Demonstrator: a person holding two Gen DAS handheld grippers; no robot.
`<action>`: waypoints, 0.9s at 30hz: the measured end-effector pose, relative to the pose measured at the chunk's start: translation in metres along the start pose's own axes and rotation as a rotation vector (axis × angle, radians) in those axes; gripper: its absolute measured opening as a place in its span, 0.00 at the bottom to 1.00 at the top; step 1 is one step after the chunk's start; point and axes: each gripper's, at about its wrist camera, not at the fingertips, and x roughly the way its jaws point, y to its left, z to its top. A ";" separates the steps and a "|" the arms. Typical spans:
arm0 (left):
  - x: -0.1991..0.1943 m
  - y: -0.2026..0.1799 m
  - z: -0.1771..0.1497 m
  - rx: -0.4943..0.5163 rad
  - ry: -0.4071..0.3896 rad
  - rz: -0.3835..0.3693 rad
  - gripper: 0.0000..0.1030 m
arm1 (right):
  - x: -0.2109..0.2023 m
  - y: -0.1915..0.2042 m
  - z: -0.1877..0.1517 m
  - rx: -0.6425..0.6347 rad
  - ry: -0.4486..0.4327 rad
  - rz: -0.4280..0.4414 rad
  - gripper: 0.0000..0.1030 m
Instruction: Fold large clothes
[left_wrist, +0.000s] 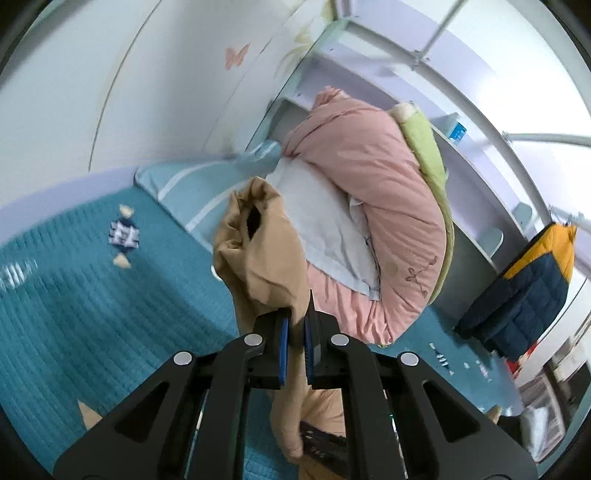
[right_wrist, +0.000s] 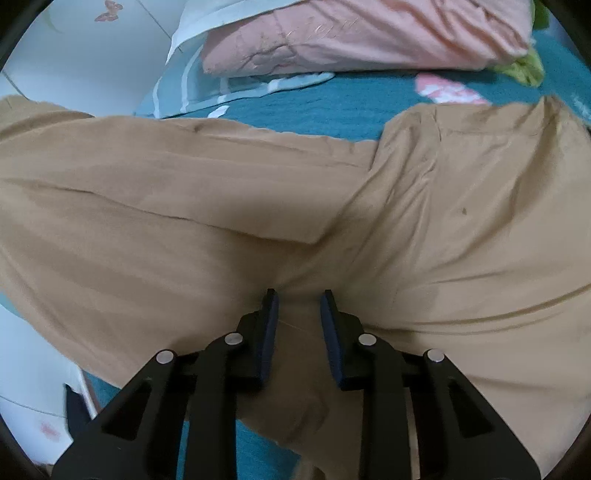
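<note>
- Both pairs of fingers sat closest to my cameras, and the left gripper (left_wrist: 297, 317) had its blue pads pinched tight on a bunched fold of the tan garment (left_wrist: 258, 254).
- From that left grip, I saw the tan cloth rising in a crumpled lump ahead of the fingertips, with a dark opening in its folds, while more of it hung below between the black arms.
- On my other feed, the right gripper (right_wrist: 297, 299) had its jaws partly closed, a narrow gap left between the dark blue pads, with a ridge of the tan garment (right_wrist: 258, 206) lying in that gap; I could not tell if the pads were actually pressing on it.
- Beyond those fingertips, the garment spread wide and mostly flat across the right view, creased, with a seam running up its right part.
- Under it lay the teal quilted bedspread (left_wrist: 74, 295), which I saw on both feeds.
- Farther back, a pale blue striped pillow (left_wrist: 192, 188) rested at the head of the bed beside a rolled pink quilt (left_wrist: 380, 192) with a green edge.
- Farthest right in the left view, a navy and yellow padded jacket (left_wrist: 524, 295) hung near white shelving.
</note>
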 end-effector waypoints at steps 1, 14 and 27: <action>-0.004 -0.003 0.003 0.003 -0.016 0.004 0.06 | 0.001 0.005 -0.001 0.002 0.000 0.024 0.22; 0.011 -0.080 -0.011 0.168 0.014 0.070 0.06 | -0.064 -0.032 -0.004 -0.027 -0.108 0.093 0.22; 0.154 -0.297 -0.184 0.368 0.313 -0.123 0.07 | -0.257 -0.280 -0.081 0.088 -0.280 -0.367 0.23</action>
